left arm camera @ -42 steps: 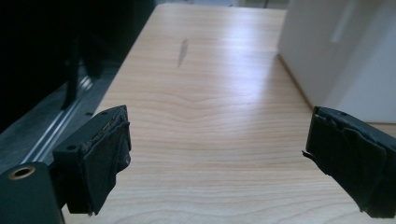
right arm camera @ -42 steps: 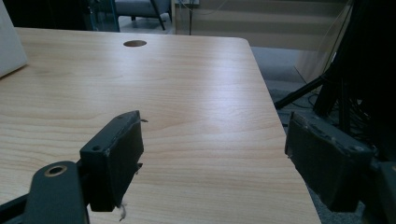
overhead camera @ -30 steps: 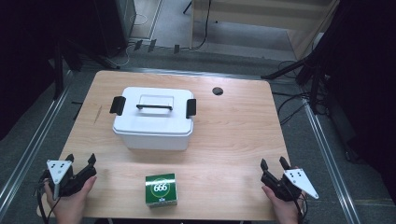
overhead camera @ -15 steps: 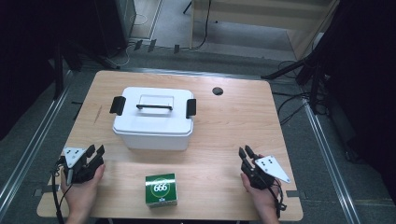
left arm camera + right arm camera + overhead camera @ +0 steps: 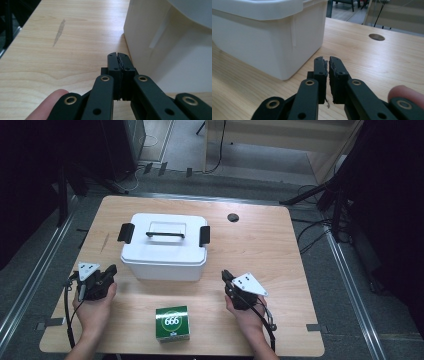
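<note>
A white lidded box (image 5: 164,247) with a black handle and black side latches stands on the wooden table (image 5: 260,245). A small green carton (image 5: 172,322) marked 666 sits near the front edge. My left gripper (image 5: 109,270) is close to the box's front left corner; its jaws have just been closing and are shut on nothing (image 5: 117,56), with the box wall (image 5: 170,45) just to their right. My right gripper (image 5: 226,275) is near the box's front right corner; its jaws have also just been closing and are shut and empty (image 5: 328,61), with the box (image 5: 267,32) to their left.
A round cable hole (image 5: 233,217) lies in the table behind the right gripper, also seen in the right gripper view (image 5: 376,37). A dark streak (image 5: 59,32) marks the wood left of the box. Metal rails and cables run along the floor beside the table.
Both hands moved inward from the table's front corners toward the white box, the right one farther. Both pairs of jaws went from spread to shut.
</note>
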